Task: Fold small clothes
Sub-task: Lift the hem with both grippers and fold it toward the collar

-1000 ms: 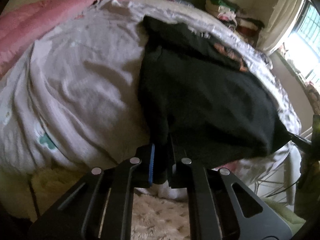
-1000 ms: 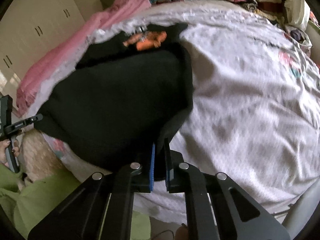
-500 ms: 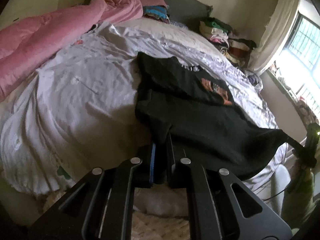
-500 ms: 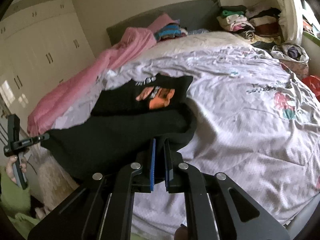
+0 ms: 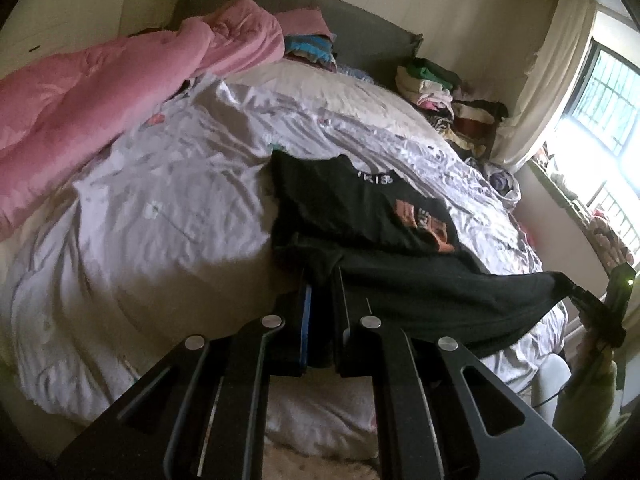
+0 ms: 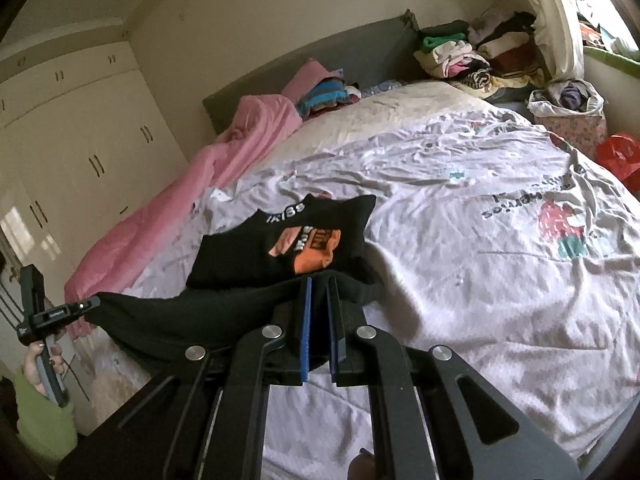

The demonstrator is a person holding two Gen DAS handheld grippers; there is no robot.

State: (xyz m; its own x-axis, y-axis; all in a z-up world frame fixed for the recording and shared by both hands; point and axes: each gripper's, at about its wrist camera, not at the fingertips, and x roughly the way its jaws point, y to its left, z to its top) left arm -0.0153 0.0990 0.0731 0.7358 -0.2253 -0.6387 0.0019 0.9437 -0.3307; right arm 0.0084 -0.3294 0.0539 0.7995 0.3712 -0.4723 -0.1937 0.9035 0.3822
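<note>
Left wrist view, left hand-held gripper [image 5: 321, 280] clamped on black T-shirt [image 5: 352, 208] hem, right hand-held gripper [image 6: 320, 286] likewise

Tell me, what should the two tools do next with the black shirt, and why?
Probably carry the lifted hem forward and lay it over the print. The left tool and right tool each pinch a bottom corner of the black T-shirt, stretched between them above the bedsheet, while its top half lies flat.

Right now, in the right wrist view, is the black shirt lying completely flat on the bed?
No: the black shirt has its near edge lifted off the bed, stretched between the right claw and the left claw.
</note>
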